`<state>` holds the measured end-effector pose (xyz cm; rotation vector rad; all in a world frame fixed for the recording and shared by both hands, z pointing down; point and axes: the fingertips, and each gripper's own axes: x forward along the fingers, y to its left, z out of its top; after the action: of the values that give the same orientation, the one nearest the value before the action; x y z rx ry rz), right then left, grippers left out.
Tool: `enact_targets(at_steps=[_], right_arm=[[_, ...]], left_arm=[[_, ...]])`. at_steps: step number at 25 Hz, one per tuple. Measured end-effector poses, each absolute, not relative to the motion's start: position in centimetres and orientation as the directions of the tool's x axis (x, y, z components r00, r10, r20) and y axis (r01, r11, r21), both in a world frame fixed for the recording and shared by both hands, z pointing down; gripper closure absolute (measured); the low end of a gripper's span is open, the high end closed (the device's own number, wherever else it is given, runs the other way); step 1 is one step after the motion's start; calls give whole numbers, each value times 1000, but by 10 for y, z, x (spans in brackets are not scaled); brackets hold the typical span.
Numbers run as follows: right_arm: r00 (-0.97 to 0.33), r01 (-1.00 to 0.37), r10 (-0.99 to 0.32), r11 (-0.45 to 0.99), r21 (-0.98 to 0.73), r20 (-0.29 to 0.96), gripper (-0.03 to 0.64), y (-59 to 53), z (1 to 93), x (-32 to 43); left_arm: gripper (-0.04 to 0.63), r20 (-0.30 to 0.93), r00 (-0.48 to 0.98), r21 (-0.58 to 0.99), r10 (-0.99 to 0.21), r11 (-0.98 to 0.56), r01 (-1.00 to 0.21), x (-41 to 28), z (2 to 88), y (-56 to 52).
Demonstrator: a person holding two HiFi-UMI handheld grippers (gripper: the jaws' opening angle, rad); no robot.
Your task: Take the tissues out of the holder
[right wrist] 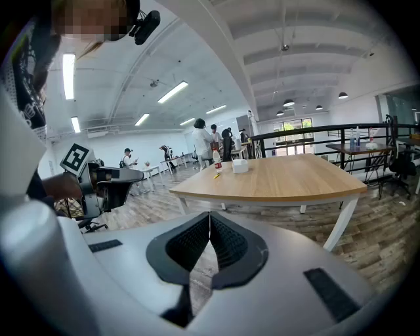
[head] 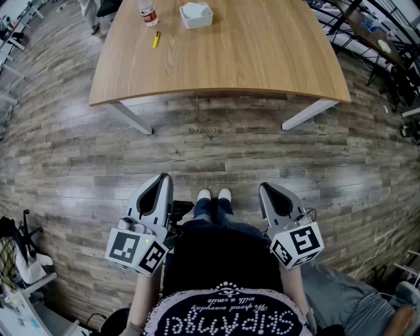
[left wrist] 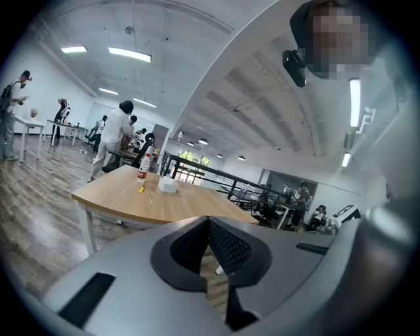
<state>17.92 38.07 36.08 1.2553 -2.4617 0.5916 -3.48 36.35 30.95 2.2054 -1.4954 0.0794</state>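
Tissues (head: pixel 195 9), soft white paper, sit in the square white holder (head: pixel 197 21) at 12 o'clock on the light wooden counter (head: pixel 262 59), probably flimsy, so pinch the top sheet's middle gently; left gripper (head: pixel 162 178) and right gripper (head: pixel 264 188) are both closed tight, empty, down at 6.

All I can read is the print on the black shirt (head: pixel 226 289), between and just behind the left claw (head: pixel 163 177) and the right claw (head: pixel 263 187): large studded letters (upside down to me), seemingly "SKIPANGEL". The script line beside them is illegible.
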Motion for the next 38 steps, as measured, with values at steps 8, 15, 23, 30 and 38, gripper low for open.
enact_targets(at_steps=[8,15,23,30,38], right_arm=[[-565,-821,-686,520,-234,458,604,380,362,189],[-594,-799,-664,552,-239,454,604,371,364,188],[-672,-739,-623,606,-296,401,603,360,364,199],[-676,-727,-591,632,-269,439,603,352,376,208],[-651,-747,-578,604,-278,492,603,332,386,197]], left_arm=[[589,297,485,333,-822,-387,-860,3,306,358],[590,321,420,324,-849,-319,-891,-9,310,359],[591,301,373,299,-878,-285,-911,-6,304,351],[590,297,367,318,-881,-271,-908,6,309,338],[591,340,379,354,-860,-256,-899,-8,324,308]])
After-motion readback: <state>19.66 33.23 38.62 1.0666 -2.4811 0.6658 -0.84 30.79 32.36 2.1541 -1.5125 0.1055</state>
